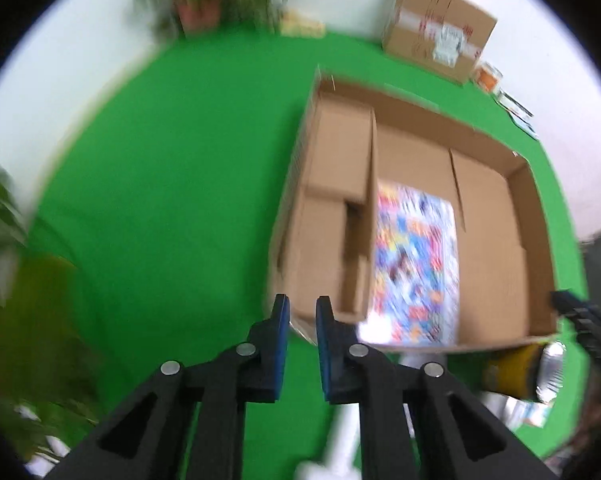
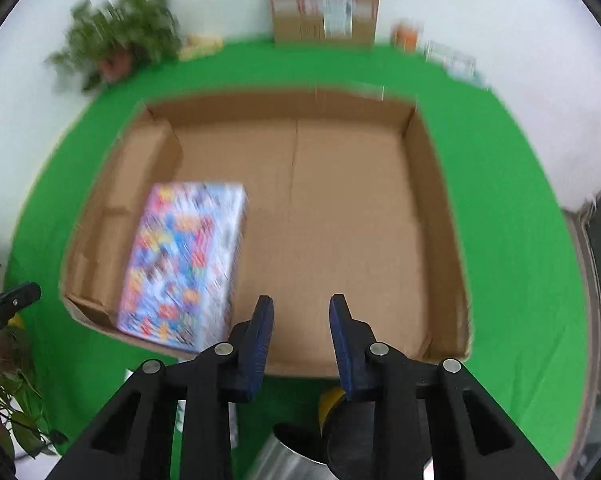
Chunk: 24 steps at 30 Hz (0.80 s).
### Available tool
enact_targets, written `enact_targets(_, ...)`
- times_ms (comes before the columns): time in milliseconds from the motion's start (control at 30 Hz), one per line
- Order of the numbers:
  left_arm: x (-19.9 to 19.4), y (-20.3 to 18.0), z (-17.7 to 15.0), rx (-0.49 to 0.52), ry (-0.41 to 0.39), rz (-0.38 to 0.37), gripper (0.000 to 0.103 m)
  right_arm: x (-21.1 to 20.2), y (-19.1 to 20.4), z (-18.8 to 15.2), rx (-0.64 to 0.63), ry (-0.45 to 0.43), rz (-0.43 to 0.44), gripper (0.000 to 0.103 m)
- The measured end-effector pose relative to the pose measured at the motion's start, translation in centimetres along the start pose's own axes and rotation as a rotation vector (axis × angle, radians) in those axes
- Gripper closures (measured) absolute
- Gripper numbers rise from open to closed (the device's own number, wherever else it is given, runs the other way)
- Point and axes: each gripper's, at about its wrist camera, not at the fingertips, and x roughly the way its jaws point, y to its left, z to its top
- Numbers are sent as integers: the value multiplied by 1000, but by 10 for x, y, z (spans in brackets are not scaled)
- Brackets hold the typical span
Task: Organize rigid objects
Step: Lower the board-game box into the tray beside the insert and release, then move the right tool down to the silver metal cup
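An open shallow cardboard box (image 2: 440,216) lies on the green cloth; it also shows in the left wrist view (image 1: 536,216). A colourful flat box (image 2: 182,264) lies inside it at the left, also seen in the left wrist view (image 1: 416,264). My right gripper (image 2: 300,312) is open and empty above the box's near edge. My left gripper (image 1: 302,312) is slightly open and empty, over the box's near left corner. A metal can (image 2: 284,456) and a yellow-and-black object (image 2: 332,400) lie below the right gripper.
A sealed cardboard carton (image 2: 324,0) stands at the back wall, with small packages (image 2: 452,58) to its right. Potted plants (image 2: 120,40) stand at the back left and near left (image 2: 8,380). The green cloth (image 1: 160,200) spreads left of the box. A yellow item (image 1: 512,372) lies near the box front.
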Motion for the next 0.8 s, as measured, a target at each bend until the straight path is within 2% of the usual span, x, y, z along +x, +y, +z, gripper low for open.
enact_targets(67, -24, -10, 3, 33, -75, -47, 90, -23, -5, 2, 13, -61, 34, 31)
enact_targets(100, -37, -18, 4, 55, -106, -68, 81, -33, -6, 3, 24, -92, 40, 0)
enact_targets(133, -44, -25, 5, 74, -114, -71, 50, -48, -11, 0, 46, -161, 30, 1)
enact_targets(200, -56, -37, 2, 102, -137, -78, 6, -66, -15, -5, 54, -196, 22, 1)
enact_targets(233, -63, -43, -2, 112, -165, -73, 4, -73, -19, -8, 58, -197, 33, 1)
enact_targets(300, -70, -55, -10, 130, -172, -50, 4, -85, -29, -17, 82, -192, 48, 1)
enact_targets(367, -73, -63, -19, 139, -141, -54, 8, -94, -37, -27, 89, -185, 99, 9)
enact_targets(400, -75, -64, -23, 138, -135, -63, 32, -100, -40, -35, 81, -189, 138, 32)
enact_targets(433, -79, -66, -27, 145, -129, -60, 79, -107, -42, -42, 64, -187, 153, 56)
enact_targets(467, -80, -69, -31, 159, -111, -31, 96, -112, -42, -49, 42, -180, 138, 62)
enact_targets(500, -82, -72, -37, 176, -95, 14, 101, -117, -43, -56, 38, -180, 124, 64)
enact_targets(567, -91, -73, -46, 174, -117, 9, 101, -122, -49, -68, 65, -178, 134, 55)
enact_targets(600, -96, -74, -50, 172, -122, -6, 98, -125, -52, -73, 87, -172, 130, 30)
enact_targets(633, -100, -75, -54, 173, -124, -26, 83, -124, -56, -76, 104, -175, 126, 0)
enact_targets(667, -103, -77, -57, 173, -122, -37, 64, -131, -62, -83, 142, -203, 113, 1)
enact_targets(700, -106, -79, -62, 169, -128, -44, 17, -133, -65, -87, 154, -213, 109, 1)
enact_targets(733, -109, -79, -66, 160, -150, -51, 2, -135, -67, -90, 158, -209, 108, 1)
enact_targets(800, -114, -81, -72, 148, -172, -66, 2, -134, -69, -95, 153, -185, 112, 1)
